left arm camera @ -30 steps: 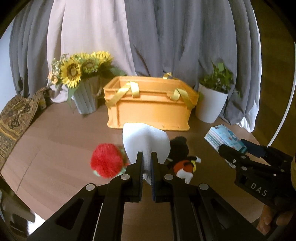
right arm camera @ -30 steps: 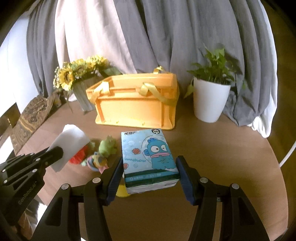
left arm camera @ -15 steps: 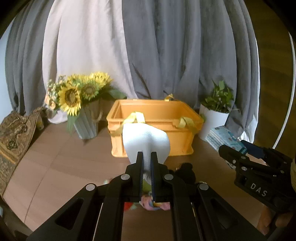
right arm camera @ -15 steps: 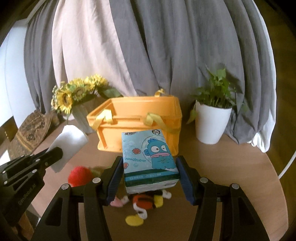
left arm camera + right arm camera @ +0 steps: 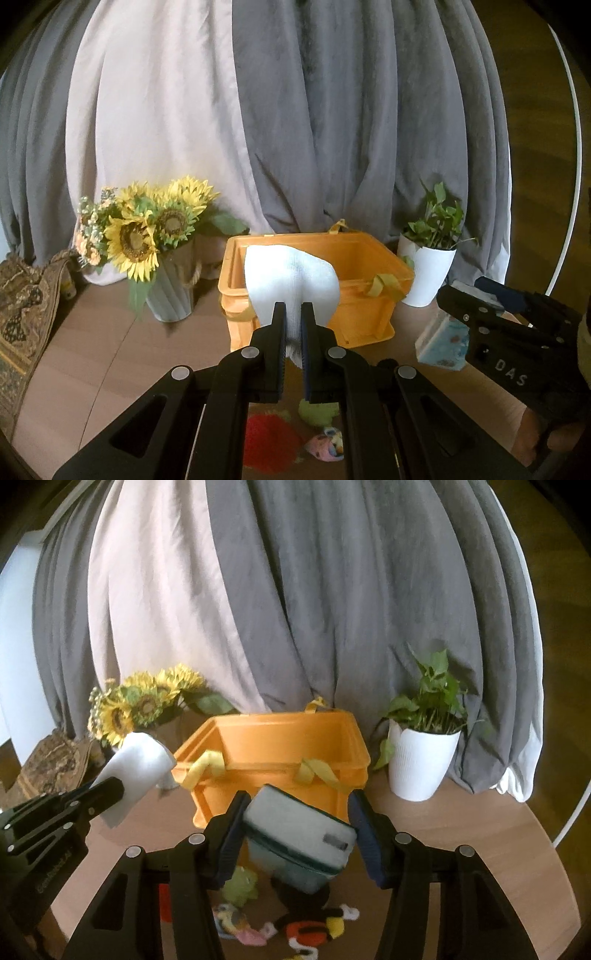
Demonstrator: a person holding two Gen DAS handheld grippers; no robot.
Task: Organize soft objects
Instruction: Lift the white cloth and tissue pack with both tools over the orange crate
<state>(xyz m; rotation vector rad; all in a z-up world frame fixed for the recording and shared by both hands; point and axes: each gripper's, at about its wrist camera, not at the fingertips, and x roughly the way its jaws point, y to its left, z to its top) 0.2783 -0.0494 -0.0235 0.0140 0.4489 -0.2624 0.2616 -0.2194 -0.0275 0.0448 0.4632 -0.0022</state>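
Both tools have been lifted toward the orange crate (image 5: pixel 280 746); the tissue pack (image 5: pixel 295 843) has tilted between the closing right tool (image 5: pixel 297 834), while the soft white cloth (image 5: pixel 291 284) is pinched in the fully closed left tool (image 5: pixel 293 325).

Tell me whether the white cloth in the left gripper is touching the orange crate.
Cannot tell. In the left wrist view the white cloth overlaps the orange crate; in the right wrist view its edge lies against the crate's corner, and neither shows contact or a gap.

crate (image 5: pixel 280 746): 1 | cloth (image 5: pixel 291 288): 1 | tissue pack (image 5: pixel 295 842): 1 | plush toys (image 5: pixel 240 882): at least 4 | potted plant (image 5: pixel 421 764): 1 | sunflower vase (image 5: pixel 170 295): 1
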